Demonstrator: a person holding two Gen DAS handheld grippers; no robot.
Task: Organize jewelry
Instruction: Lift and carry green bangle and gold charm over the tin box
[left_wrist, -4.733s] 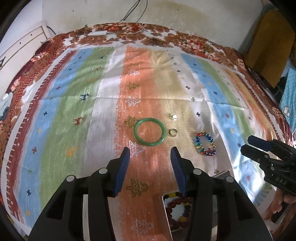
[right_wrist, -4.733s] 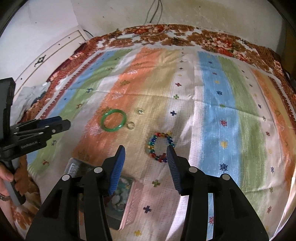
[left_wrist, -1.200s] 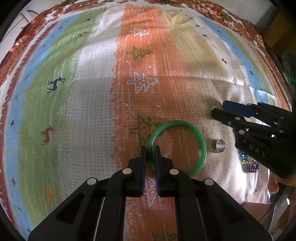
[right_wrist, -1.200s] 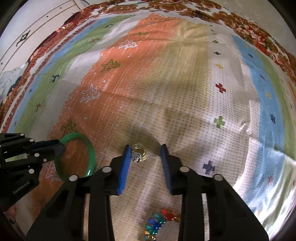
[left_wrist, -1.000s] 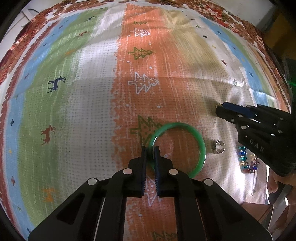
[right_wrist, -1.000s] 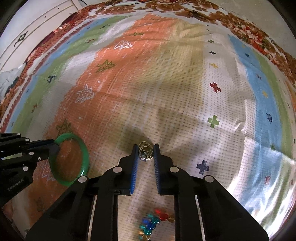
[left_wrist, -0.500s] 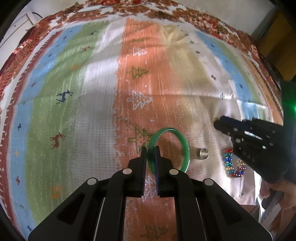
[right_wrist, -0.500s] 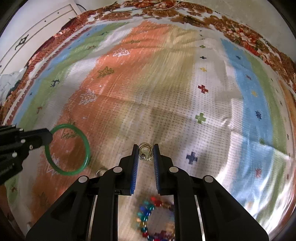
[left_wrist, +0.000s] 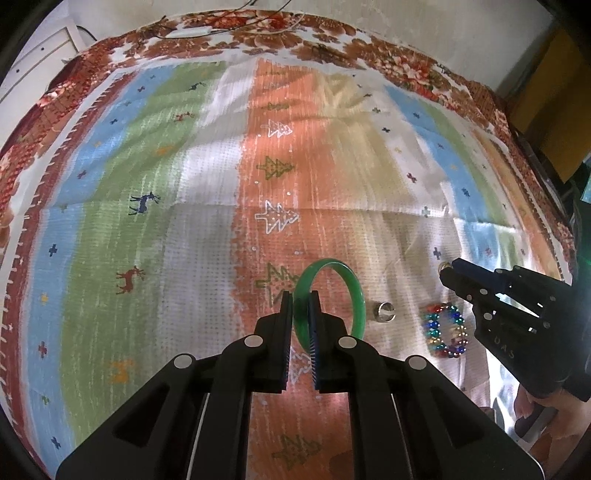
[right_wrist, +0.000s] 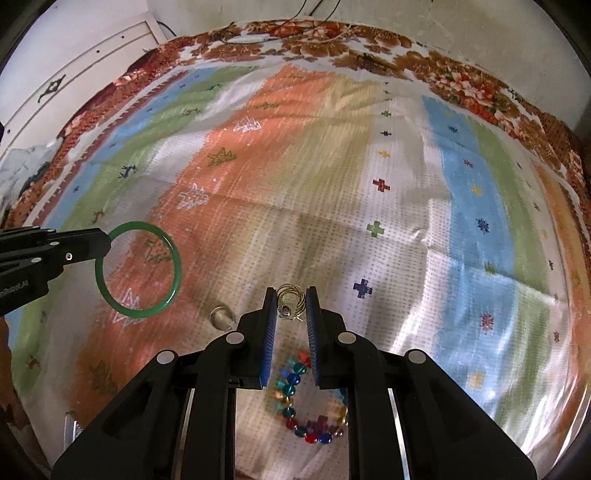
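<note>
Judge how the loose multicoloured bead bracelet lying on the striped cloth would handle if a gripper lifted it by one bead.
The multicoloured bead bracelet would probably sag and drape, since its loop lies uneven on the striped cloth, unlike the rigid green bangle keeping its circle in the left gripper. Its glossy round beads look slippery, so a one-bead pinch may slide off.

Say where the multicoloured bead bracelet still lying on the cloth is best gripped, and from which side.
Probably pinch one arc of the bead bracelet across its strand, coming from above. It lies flat as an open loop on the cloth, so one finger can drop inside the ring and one outside.
</note>
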